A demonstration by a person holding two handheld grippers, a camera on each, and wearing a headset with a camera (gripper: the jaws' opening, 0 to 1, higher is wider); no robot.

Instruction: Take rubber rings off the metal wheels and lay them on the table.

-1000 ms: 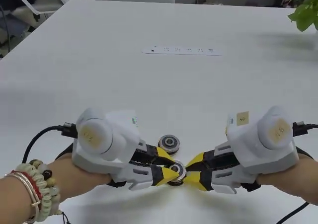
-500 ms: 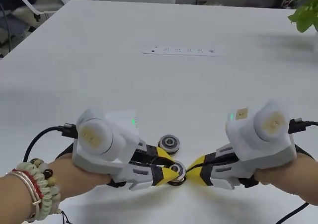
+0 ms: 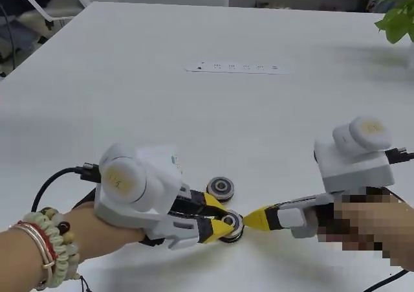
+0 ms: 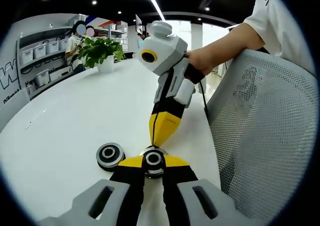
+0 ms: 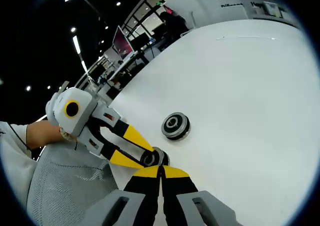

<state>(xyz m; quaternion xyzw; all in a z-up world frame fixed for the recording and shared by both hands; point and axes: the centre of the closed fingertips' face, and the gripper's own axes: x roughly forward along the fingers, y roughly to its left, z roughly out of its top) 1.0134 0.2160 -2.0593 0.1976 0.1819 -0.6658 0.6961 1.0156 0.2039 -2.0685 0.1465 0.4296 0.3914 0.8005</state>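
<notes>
My left gripper [image 3: 226, 226] is shut on a metal wheel [image 3: 231, 223] with a black rubber ring, holding it just above the white table [image 3: 194, 123]. In the left gripper view the yellow jaws clamp that wheel [image 4: 153, 159] from both sides. My right gripper [image 3: 248, 219] is shut and rolled onto its side. Its yellow tips touch the wheel's right rim, and whether they pinch the ring is hidden. The right gripper view puts the held wheel [image 5: 152, 157] just beyond my shut right gripper [image 5: 160, 170]. A second ringed wheel [image 3: 220, 188] lies flat on the table behind.
A white power strip [image 3: 236, 66] lies across the table's far middle. Green plant leaves [image 3: 394, 10] hang over the far right corner. A grey mesh chair back [image 4: 265, 126] stands close behind the table's near edge. Black cables trail from both grippers.
My right gripper has rolled about its own axis and its body has swung right and up, with its tips staying at the wheel's rim. The left gripper and both wheels have stayed put.
</notes>
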